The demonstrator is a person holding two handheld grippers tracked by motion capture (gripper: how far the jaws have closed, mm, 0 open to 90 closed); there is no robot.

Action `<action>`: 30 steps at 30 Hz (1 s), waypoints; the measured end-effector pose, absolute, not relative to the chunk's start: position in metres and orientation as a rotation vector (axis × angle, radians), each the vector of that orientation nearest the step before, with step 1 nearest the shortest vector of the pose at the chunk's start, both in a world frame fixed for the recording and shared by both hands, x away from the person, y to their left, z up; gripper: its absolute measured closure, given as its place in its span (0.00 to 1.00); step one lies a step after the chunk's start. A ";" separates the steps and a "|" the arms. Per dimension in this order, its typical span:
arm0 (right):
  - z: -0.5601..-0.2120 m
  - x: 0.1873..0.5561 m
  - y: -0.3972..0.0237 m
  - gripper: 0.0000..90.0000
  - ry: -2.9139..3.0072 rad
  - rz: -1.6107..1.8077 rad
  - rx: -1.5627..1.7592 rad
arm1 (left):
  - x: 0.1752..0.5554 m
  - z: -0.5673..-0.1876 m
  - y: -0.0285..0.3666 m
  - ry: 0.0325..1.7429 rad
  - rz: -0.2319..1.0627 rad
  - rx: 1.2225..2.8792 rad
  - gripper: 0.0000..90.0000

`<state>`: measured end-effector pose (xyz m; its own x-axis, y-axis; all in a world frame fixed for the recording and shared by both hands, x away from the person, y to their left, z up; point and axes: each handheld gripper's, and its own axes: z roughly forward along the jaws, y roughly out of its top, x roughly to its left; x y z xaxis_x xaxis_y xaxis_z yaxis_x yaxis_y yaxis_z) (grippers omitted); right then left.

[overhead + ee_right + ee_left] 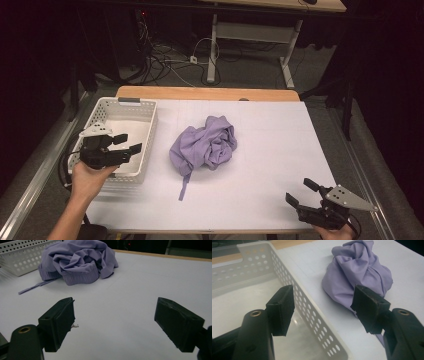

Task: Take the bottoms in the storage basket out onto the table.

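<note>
A crumpled lilac garment [206, 144] lies in a heap near the middle of the white table, with a thin strap trailing toward the front edge. In the left gripper view the garment [358, 272] is ahead on the right; in the right gripper view the same garment [77, 261] lies far ahead on the left. My left gripper [127, 143] hovers open over the basket's right part, its jaws pointing toward the garment with nothing between them [324, 307]. My right gripper [303, 191] rests open near the table's front right corner, its jaws wide apart and empty [120, 325].
A white perforated basket [150, 131] stands at the table's left side; its inside looks bare, and its right wall [312, 312] runs between my left jaws. The table's wooden far edge [207, 93] is uncovered. Desk legs and cables lie on the floor beyond.
</note>
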<state>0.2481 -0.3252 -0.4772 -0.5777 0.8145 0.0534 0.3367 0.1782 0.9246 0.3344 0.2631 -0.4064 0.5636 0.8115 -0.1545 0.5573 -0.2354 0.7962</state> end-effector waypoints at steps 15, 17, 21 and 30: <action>-0.477 0.249 -0.324 0.19 2.005 1.386 1.078 | 0.317 -0.415 0.291 1.137 0.391 1.841 0.38; -0.477 0.249 -0.324 0.19 2.004 1.385 1.078 | 0.315 -0.416 0.294 1.141 0.395 1.831 0.38; -0.477 0.249 -0.324 0.19 2.000 1.383 1.083 | 0.310 -0.420 0.298 1.143 0.405 1.824 0.38; -0.477 0.249 -0.325 0.19 1.998 1.381 1.084 | 0.300 -0.431 0.305 1.148 0.403 1.792 0.38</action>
<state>0.2485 -0.3246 -0.4771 -0.5730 0.8179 0.0515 0.3372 0.1780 0.9244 0.3005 0.3051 -0.4309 0.5072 0.8386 -0.1984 0.5305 -0.1224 0.8388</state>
